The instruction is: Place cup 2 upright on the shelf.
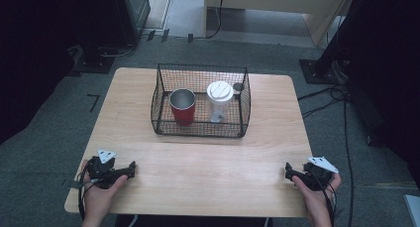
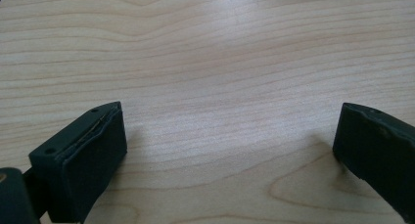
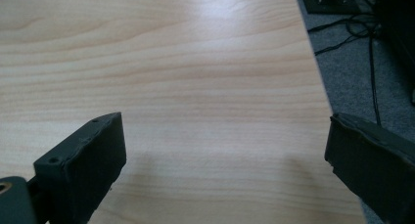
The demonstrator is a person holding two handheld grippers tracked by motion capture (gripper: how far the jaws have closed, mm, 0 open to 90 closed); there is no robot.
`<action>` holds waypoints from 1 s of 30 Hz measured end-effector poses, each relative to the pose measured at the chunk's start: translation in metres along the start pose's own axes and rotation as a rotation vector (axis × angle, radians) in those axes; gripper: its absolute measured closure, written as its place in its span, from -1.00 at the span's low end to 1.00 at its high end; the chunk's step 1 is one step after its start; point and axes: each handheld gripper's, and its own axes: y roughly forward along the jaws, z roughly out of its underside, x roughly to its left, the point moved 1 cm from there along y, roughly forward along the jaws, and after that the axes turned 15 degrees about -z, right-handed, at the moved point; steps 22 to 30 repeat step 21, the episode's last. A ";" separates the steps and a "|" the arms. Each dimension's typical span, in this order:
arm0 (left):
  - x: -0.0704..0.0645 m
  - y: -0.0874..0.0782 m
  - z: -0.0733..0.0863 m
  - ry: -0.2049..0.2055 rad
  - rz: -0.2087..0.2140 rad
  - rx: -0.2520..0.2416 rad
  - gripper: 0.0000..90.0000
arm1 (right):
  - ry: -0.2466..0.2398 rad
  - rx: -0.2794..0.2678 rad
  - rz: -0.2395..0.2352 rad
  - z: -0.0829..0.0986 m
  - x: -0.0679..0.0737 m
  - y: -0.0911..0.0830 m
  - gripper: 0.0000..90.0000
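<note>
Two grippers parked at the near edge of the table (image 1: 148,88), both idle. I see the left gripper (image 1: 130,168) near the front-left corner, jaws spread wide w/ bare wood between them in the left gripper view (image 2: 230,136). Right gripper (image 1: 288,170) sits near the front-right corner, jaws also wide apart, nothing held; right gripper view (image 3: 225,150) has the table edge and grey floor (image 3: 352,77) beyond.

Task things are well apart from both: a red cup (image 1: 182,107) and a clear tumbler w/ white lid (image 1: 219,101), side by side inside the wire basket (image 1: 158,95) at table centre. Cup on the left, tumbler on the right, not touching as far as I can tell.

Risks, my read: basket walls rise above the cup rim, so a low, flat approach would catch a jaw on the wire and drag the whole basket. Reaching for one vessel could knock its neighbour, gap betw. them is small. Cup wall looks smooth, so a pinch on the rim alone may slip.

Orientation: both stand upright, long axis vertical. Cup mouth opens upward, steel lining visible. Tumbler lid faces up. I'd come in from above.
</note>
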 end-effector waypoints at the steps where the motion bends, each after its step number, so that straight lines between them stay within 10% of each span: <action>1: 0.000 0.000 0.000 0.000 0.000 0.000 -1.00 | -0.009 0.013 0.001 0.001 0.001 0.002 -0.96; 30: 0.000 0.000 0.000 0.001 0.000 -0.001 -1.00 | 0.001 0.041 -0.039 0.005 0.001 0.006 -1.00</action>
